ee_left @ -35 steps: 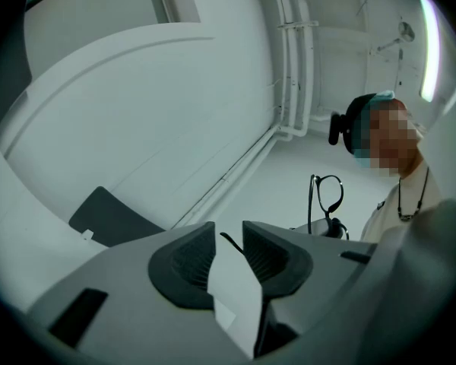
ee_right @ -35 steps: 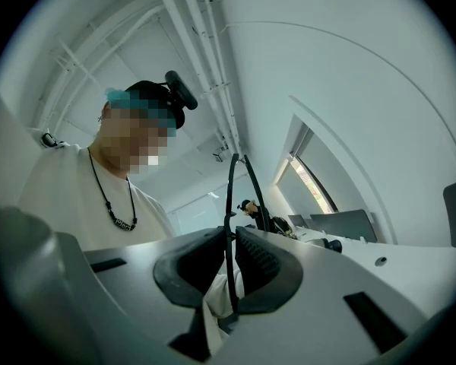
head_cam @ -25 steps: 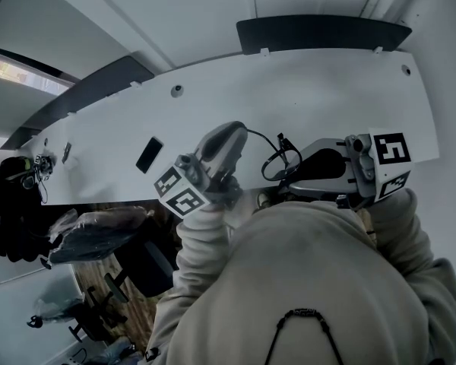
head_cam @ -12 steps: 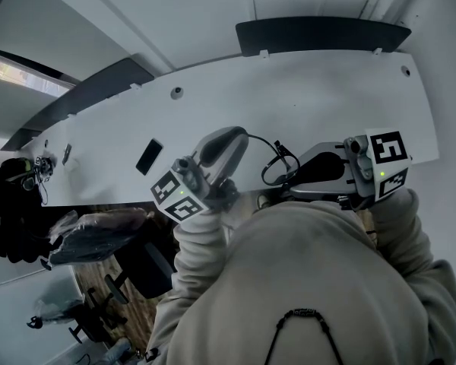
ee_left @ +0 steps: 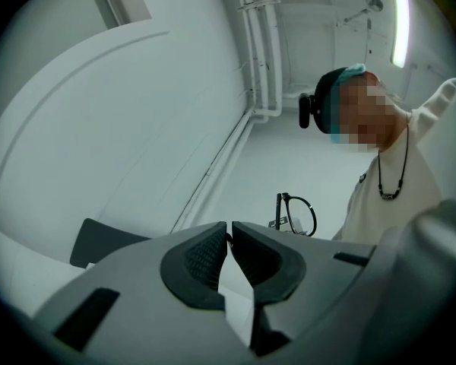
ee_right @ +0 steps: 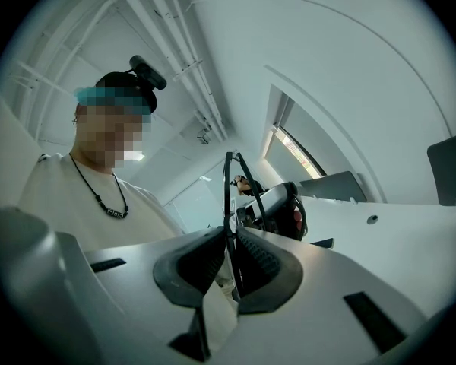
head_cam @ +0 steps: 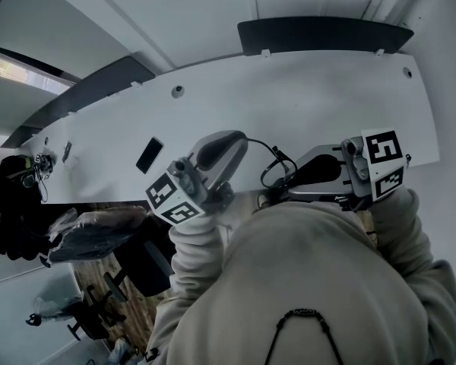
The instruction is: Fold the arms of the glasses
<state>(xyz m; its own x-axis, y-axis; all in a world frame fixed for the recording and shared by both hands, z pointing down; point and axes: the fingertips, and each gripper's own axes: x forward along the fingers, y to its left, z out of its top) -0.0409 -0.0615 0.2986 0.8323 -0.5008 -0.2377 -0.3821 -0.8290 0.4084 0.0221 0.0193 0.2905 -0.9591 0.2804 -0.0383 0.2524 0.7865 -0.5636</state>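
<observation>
Black thin-rimmed glasses point(head_cam: 277, 167) hang above the white table point(head_cam: 311, 97), between my two grippers. My right gripper point(head_cam: 283, 191) comes in from the right and is shut on the frame; in the right gripper view the rim point(ee_right: 229, 196) stands upright between its pads. My left gripper point(head_cam: 243, 138) points up and to the right, with its jaws together. One thin arm point(head_cam: 262, 144) of the glasses runs from the frame to its tips. In the left gripper view a dark sliver sits between the pads point(ee_left: 213, 253), and the lens point(ee_left: 298, 214) shows beyond them.
A small black slab point(head_cam: 149, 155) lies on the table to the left of the grippers. Dark panels point(head_cam: 323, 33) stand along the table's far edge. An office chair point(head_cam: 99, 234) is below the near edge at left. The person's hooded head fills the lower middle.
My left gripper has rolled a little, and its marker cube has slid slightly down and left. The right gripper has tilted slightly. The glasses stay between them.
</observation>
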